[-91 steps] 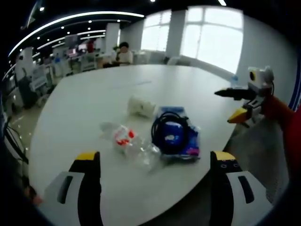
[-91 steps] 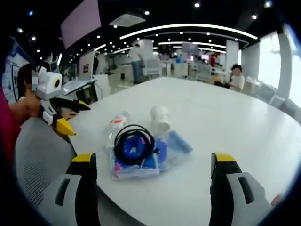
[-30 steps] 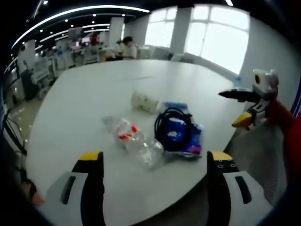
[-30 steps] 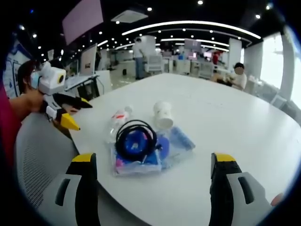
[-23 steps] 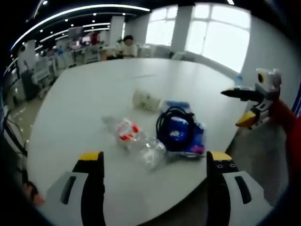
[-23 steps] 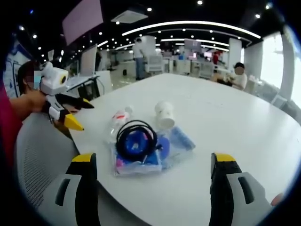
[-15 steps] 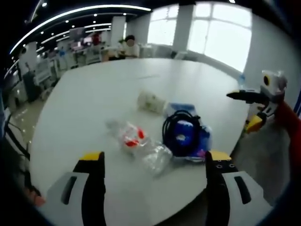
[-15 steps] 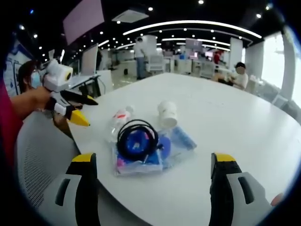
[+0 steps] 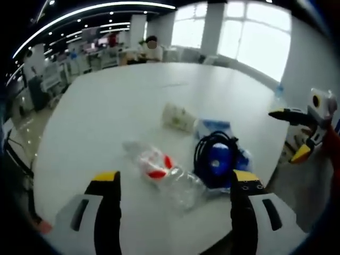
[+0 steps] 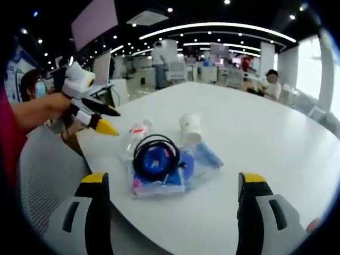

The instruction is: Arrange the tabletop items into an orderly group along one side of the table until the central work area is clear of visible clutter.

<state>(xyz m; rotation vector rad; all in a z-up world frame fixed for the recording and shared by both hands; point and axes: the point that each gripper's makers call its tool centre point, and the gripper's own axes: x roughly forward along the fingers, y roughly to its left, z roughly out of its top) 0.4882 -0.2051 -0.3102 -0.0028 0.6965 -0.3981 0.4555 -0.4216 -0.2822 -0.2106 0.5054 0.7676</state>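
Left gripper (image 9: 172, 212) hanging low at frame bottom over the white table (image 9: 95, 111), jaws standing wide apart, gripping nothing. Clear plastic bottle (image 9: 159, 170) with red label lying on its side at centre, just ahead of the jaws. Black coiled cable (image 9: 215, 159) resting right of centre atop a blue packet (image 9: 212, 127). Paper cup (image 9: 178, 117) lying tipped above centre, near the packet.

Right gripper (image 10: 172, 212) sitting at frame bottom, jaws likewise spread, gripping nothing. Same cluster showing at centre: cable (image 10: 154, 156), packet (image 10: 204, 154), bottle (image 10: 130, 138), cup (image 10: 190, 127). Left gripper entering at upper left (image 10: 106, 119), tips pointing toward the bottle, not touching it.
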